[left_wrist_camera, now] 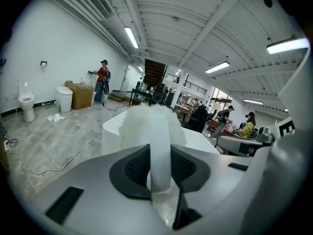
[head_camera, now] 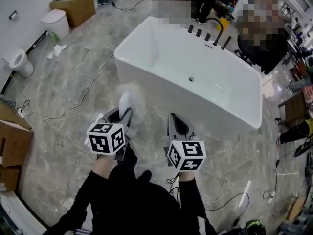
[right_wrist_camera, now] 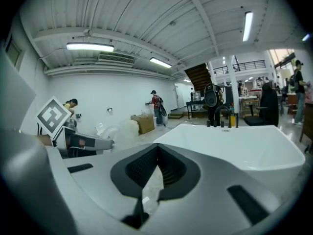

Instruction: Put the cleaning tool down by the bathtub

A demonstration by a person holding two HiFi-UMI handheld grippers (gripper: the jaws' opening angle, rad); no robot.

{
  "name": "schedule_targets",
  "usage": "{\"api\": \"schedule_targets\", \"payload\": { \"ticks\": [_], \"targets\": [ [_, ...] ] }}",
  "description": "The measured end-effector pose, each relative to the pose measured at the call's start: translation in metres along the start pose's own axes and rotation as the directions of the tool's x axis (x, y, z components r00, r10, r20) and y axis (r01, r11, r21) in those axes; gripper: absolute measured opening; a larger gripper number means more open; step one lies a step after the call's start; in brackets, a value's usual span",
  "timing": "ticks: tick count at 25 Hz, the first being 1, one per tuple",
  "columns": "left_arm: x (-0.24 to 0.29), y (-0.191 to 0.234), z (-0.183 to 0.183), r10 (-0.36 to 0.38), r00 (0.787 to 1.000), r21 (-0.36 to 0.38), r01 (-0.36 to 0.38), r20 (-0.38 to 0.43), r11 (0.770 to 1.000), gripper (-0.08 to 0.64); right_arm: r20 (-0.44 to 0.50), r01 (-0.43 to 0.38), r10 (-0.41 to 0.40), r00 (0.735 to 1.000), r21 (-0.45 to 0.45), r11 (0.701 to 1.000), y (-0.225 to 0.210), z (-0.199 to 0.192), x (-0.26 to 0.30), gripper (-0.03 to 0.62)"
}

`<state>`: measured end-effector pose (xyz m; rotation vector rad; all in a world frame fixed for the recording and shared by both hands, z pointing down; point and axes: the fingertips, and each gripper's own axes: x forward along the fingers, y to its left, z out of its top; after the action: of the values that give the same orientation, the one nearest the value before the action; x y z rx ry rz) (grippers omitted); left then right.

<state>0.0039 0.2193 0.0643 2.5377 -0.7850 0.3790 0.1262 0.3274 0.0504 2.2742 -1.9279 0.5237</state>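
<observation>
The cleaning tool is a flat white handle with a fluffy white head. My left gripper is shut on the handle, and the head points up and toward the bathtub. In the left gripper view the handle stands upright between the pads, with the fluffy head in front of the tub's near corner. My right gripper hovers beside it, shut and holding nothing, also just short of the tub's near wall. The right gripper view shows the tub ahead and the left gripper to its left.
A black faucet set stands on the tub's far rim, with an office chair behind it. A toilet, a white bin and cardboard boxes line the left wall. Cables trail across the marble floor.
</observation>
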Motion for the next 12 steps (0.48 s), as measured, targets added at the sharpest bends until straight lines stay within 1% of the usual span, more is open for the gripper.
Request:
{"api": "schedule_targets", "payload": {
  "ticks": [8, 12],
  "targets": [
    [0.050, 0.100, 0.045, 0.049, 0.999, -0.025, -0.049, -0.013, 0.998, 0.094, -0.043, -0.033, 0.032, 0.999, -0.024, 0.999, 0.026, 0.026, 0.119, 0.000],
    [0.069, 0.153, 0.066, 0.067, 0.998, -0.041, -0.068, -0.013, 0.997, 0.092, -0.074, -0.051, 0.048, 0.996, -0.045, 0.998, 0.047, 0.035, 0.181, 0.000]
  ]
}}
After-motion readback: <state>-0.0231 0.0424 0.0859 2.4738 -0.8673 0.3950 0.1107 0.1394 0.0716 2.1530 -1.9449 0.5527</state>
